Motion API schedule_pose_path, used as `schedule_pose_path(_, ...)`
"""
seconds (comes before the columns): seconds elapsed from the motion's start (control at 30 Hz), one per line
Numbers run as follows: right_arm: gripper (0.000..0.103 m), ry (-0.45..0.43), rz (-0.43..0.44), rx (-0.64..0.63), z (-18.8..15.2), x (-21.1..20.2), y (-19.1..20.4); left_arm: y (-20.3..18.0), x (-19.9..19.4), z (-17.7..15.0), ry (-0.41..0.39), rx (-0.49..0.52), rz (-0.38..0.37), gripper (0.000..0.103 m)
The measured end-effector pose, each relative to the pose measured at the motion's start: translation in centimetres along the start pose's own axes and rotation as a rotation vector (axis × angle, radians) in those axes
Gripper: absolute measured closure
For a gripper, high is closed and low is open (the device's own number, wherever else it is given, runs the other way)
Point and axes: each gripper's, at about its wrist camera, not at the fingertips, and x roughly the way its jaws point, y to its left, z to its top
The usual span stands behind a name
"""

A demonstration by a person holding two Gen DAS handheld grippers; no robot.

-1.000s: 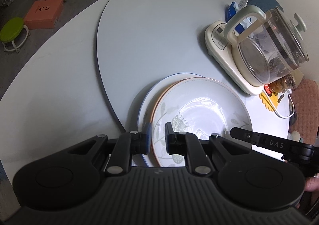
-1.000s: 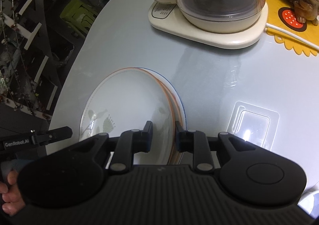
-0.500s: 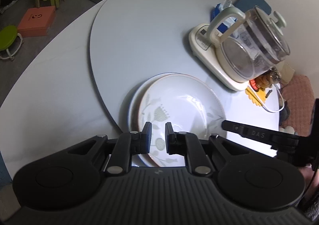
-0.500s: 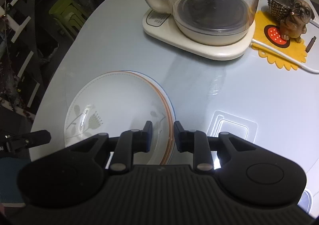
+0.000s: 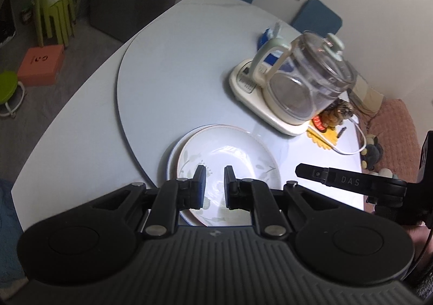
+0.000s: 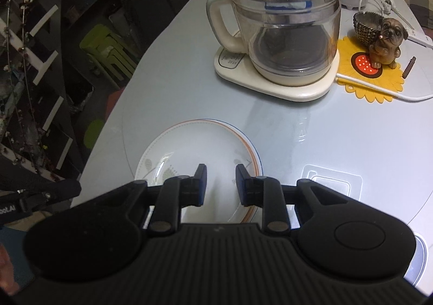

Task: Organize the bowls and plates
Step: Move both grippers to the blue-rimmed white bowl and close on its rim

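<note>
Two plates sit stacked on the round pale table (image 5: 167,67), and the glass kettle (image 6: 286,29) on its cream base is our landmark; the stack lies on the near side of that kettle, a little apart from its base. On top is the orange-rimmed plate (image 5: 238,148) with a leaf pattern; beneath it the blue-rimmed plate (image 5: 171,155) peeks out as a thin crescent — seen from the right wrist, that crescent (image 6: 254,153) shows on the kettle-facing edge.

The left gripper (image 5: 213,183) hangs above the stack, nearer to us than the kettle; its jaws show a narrow gap with nothing between them and no pad touching the plate — as good as together and empty. The right gripper (image 6: 220,183) hovers over the same stack; its jaws stand slightly apart, empty, clear of the rim.

Just beside the kettle's base, on the side away from its handle, a yellow flower-shaped mat (image 6: 379,80) carries a dog figurine (image 6: 387,42); a white cable (image 6: 384,92) runs across that mat.
</note>
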Motion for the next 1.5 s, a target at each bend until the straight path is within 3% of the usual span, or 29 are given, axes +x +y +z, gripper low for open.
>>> schedule_pose_path(0.43, 0.076, -0.187, -0.042, 0.118, -6.3, -9.1, 4.9, -0.4, -7.7, -3.6, -0.048, 0.211, -0.096, 0.089)
schedule_pose_path(0.77, 0.076, -0.215, -0.095, 0.129, -11.5, -11.5, 7.8, 3.4, -11.2, -7.3, -0.063, 0.220, -0.126, 0.088)
schedule_pose_path(0.93, 0.075, -0.207, -0.117, 0.133, -14.2, -11.3, 9.0, 5.6, -11.4, -8.8, -0.046, 0.217, -0.127, 0.073)
schedule_pose_path(1.07, 0.075, -0.189, -0.126, 0.146, -16.4, -10.9, 10.1, 7.5, -11.1, -9.8, -0.033, 0.211, -0.114, 0.039)
schedule_pose_path(1.1, 0.075, -0.185, -0.122, 0.149, -16.8, -10.8, 10.3, 8.0, -11.0, -9.9, -0.032, 0.207, -0.110, 0.035)
schedule_pose_path(1.27, 0.053, -0.183, -0.123, 0.152, -18.4, -9.4, 11.1, 11.2, -9.7, -10.7, -0.028, 0.172, -0.105, 0.034)
schedule_pose_path(1.5, 0.052, -0.149, -0.102, 0.166, -20.0, -6.2, 11.6, 15.0, -6.5, -11.5, 0.011, 0.119, -0.092, 0.035)
